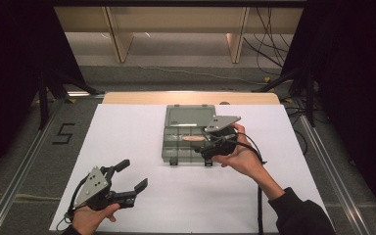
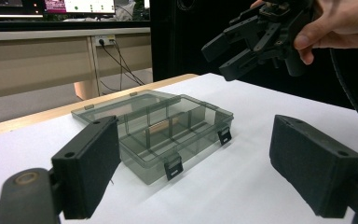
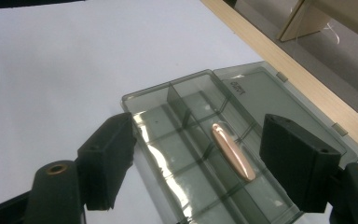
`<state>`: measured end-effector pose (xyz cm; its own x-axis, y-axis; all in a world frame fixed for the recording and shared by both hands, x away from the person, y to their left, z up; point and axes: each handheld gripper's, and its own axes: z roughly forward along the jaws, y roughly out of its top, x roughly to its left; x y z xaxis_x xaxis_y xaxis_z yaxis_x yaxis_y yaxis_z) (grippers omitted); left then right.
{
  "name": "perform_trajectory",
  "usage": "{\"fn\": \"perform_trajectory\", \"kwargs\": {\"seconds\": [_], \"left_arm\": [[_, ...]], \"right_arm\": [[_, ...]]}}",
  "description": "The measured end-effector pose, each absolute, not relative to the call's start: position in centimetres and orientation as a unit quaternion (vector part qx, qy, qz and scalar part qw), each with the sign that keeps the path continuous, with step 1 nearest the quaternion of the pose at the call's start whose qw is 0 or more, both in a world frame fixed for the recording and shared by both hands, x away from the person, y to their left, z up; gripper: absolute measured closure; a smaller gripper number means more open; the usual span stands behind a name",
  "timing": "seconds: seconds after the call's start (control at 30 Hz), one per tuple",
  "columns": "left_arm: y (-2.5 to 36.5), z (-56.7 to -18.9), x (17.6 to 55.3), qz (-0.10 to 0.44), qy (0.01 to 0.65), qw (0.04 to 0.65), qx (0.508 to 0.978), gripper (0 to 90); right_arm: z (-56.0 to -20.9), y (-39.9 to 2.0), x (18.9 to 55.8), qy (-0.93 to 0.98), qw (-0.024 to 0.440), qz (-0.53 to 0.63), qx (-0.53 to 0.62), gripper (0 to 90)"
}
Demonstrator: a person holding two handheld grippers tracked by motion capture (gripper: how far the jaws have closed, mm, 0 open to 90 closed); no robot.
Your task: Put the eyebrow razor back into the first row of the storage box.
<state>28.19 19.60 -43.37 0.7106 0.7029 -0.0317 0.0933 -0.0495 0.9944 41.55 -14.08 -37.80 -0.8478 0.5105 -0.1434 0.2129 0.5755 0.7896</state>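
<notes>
A smoky clear plastic compartment box [image 1: 176, 149] lies mid-table with its lid [image 1: 190, 116] folded flat behind it. A copper-coloured oblong piece [image 1: 194, 138] rests in a middle compartment. My right gripper [image 1: 206, 146] hovers over the box's right front part, open and holding nothing. In the right gripper view the copper piece [image 3: 233, 151] lies below, between the spread jaws of the right gripper [image 3: 205, 163]. My left gripper [image 1: 132, 175] sits open at the table's front left, well clear of the box. From the left gripper [image 2: 200, 163] I see the box [image 2: 135, 156] and the right gripper [image 2: 224, 56] above it.
White paper [image 1: 127, 132] covers the table, with a wooden strip [image 1: 142, 98] showing along the far edge. Two black latches [image 2: 173, 168] hang on the box's front wall. Floor rails, cables and dark curtains flank the table.
</notes>
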Motion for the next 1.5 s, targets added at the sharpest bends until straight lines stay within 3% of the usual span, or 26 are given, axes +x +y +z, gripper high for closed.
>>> {"fn": "perform_trajectory", "kwargs": {"seconds": [0.87,1.33,1.5], "left_arm": [[19.6,-43.3,28.1,0.246,0.294,0.62,0.685,16.1],[19.6,-43.3,28.0,0.247,0.294,0.62,0.684,16.2],[19.6,-43.3,28.0,0.247,0.293,0.62,0.684,16.1]], "right_arm": [[-39.5,-16.5,37.9,0.835,0.167,0.468,0.236,26.4],[-40.8,-17.9,36.0,0.822,0.16,0.487,0.249,22.7],[-41.0,-18.3,35.4,0.822,0.153,0.485,0.257,17.3]]}}
